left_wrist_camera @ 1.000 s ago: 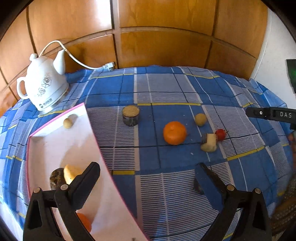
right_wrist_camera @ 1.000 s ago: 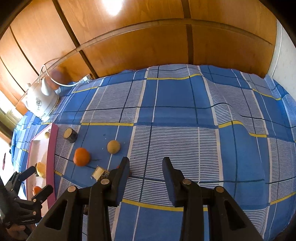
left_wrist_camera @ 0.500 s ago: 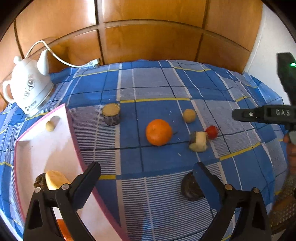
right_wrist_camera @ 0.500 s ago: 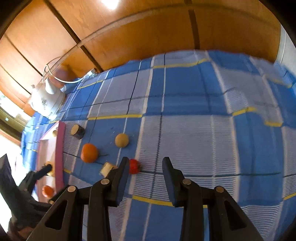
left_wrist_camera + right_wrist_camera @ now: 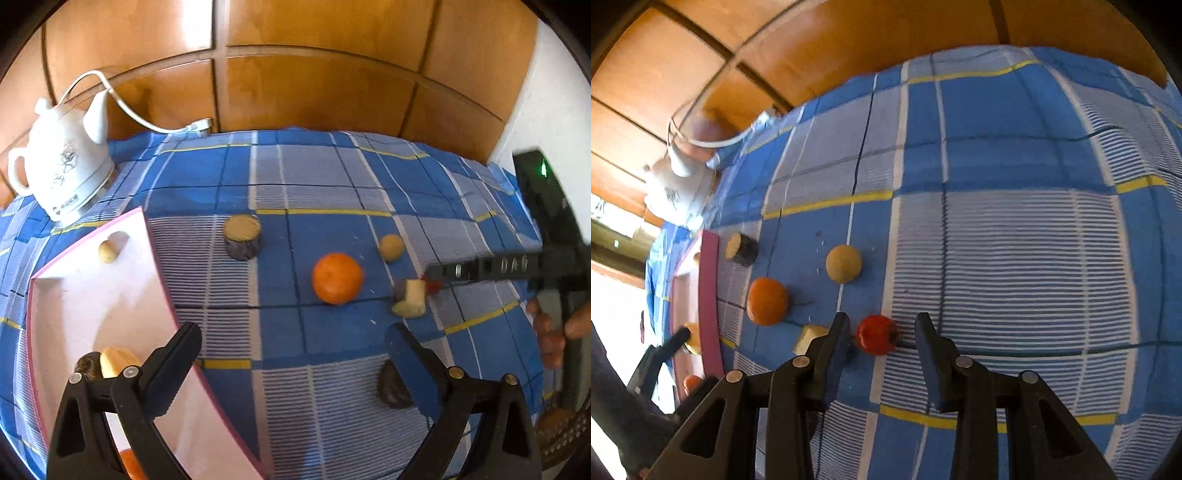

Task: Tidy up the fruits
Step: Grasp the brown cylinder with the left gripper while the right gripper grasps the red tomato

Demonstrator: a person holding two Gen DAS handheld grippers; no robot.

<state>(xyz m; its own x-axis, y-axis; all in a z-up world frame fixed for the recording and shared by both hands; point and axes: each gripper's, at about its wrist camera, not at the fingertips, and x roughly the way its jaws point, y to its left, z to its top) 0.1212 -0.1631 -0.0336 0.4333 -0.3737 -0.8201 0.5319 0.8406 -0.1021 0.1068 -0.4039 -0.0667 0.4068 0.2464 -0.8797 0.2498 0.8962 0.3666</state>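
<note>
Fruit lay scattered over the blue checked surface (image 5: 1015, 258): an orange (image 5: 767, 301), a pale round fruit (image 5: 844, 263), a cut pale piece (image 5: 809, 338) and a small red fruit (image 5: 877, 335). Over the last second the right gripper (image 5: 882, 338) had dropped and swung toward the red fruit, which earlier sat off to its left and now lay between its fingers (image 5: 929, 347); these had just narrowed a little but stood clear of the skin on both sides, gripping nothing. The left gripper (image 5: 295, 350) had barely shifted, its fingers spread wide and empty beside the pink-rimmed white tray (image 5: 155, 258), where a few pieces already rested. Judging by this, the red fruit looked set to be picked up next for the tray.
</note>
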